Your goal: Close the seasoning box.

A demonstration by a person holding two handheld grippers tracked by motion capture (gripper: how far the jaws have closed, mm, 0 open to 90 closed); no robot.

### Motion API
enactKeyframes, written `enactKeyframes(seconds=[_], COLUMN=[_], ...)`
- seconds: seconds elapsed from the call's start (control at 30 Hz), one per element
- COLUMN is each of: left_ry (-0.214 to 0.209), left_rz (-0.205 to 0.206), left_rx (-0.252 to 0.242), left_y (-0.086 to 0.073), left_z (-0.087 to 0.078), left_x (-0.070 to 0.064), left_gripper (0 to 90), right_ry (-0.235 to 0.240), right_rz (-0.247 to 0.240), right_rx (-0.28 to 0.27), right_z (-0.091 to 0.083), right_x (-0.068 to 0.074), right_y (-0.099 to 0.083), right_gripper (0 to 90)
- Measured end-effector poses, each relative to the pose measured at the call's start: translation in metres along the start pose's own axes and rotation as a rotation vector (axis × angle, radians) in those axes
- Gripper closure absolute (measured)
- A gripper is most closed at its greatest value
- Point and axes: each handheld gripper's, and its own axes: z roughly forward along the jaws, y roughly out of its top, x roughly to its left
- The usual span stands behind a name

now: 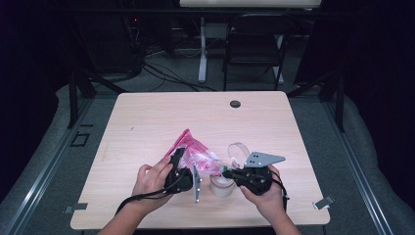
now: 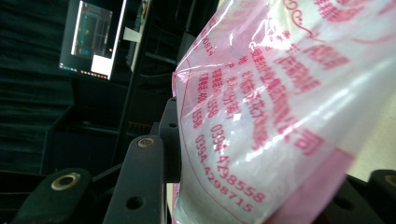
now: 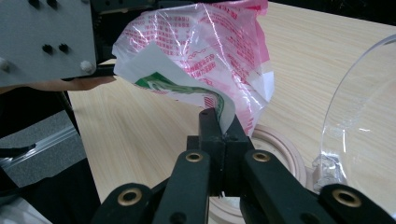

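I see both hands low at the table's (image 1: pixel 147 117) near edge. The left gripper (image 1: pixel 177 161) angles up and away, its jaws closed on the pink printed plastic bag (image 1: pixel 195 152), which is held above the tabletop. The right gripper (image 1: pixel 227 171) points leftward, jaws pressed together on a white, green-printed sheet (image 3: pixel 187 86) at the bag's mouth. A tape roll (image 1: pixel 221 186) lies just beneath.

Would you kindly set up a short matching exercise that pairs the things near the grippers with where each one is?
Things:
1. pink printed plastic bag
2. roll of tape
3. clear plastic piece
4. dark round cap

Places:
A. near the table's far edge
B. on the table between the two grippers
C. held by both grippers
D. just beyond the right gripper

Pairs: 1-C, 2-B, 3-D, 4-A
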Motion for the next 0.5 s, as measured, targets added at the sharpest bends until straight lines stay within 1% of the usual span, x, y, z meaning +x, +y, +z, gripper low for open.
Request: enactKeyframes(seconds=[0.23,0.33,0.43,0.5], left_ry=[-0.019,-0.031,-0.038,-0.047], left_rz=[-0.016,-0.033,-0.04,-0.054], left_rx=[0.003,0.007,0.005,0.006], left_y=[-0.0042,-0.0053,-0.0062,-0.0071], left_z=[0.0017,0.002,0.0023,0.0023], left_x=[-0.0052,-0.0072,-0.0081,-0.0093], left_gripper=[65.1,65.1,65.2,65.2], right_ry=[0.003,0.007,0.01,0.01], right_rz=[-0.008,-0.009,-0.011,-0.012], right_rx=[0.003,0.003,0.001,0.001], right_z=[0.001,0.0013,0.0016,0.0015], right_x=[0.0021,0.0025,0.0033,0.004], right_y=[0.0005,0.0007,0.0008,0.0011], right_gripper=[90.0,90.0,90.0,90.0])
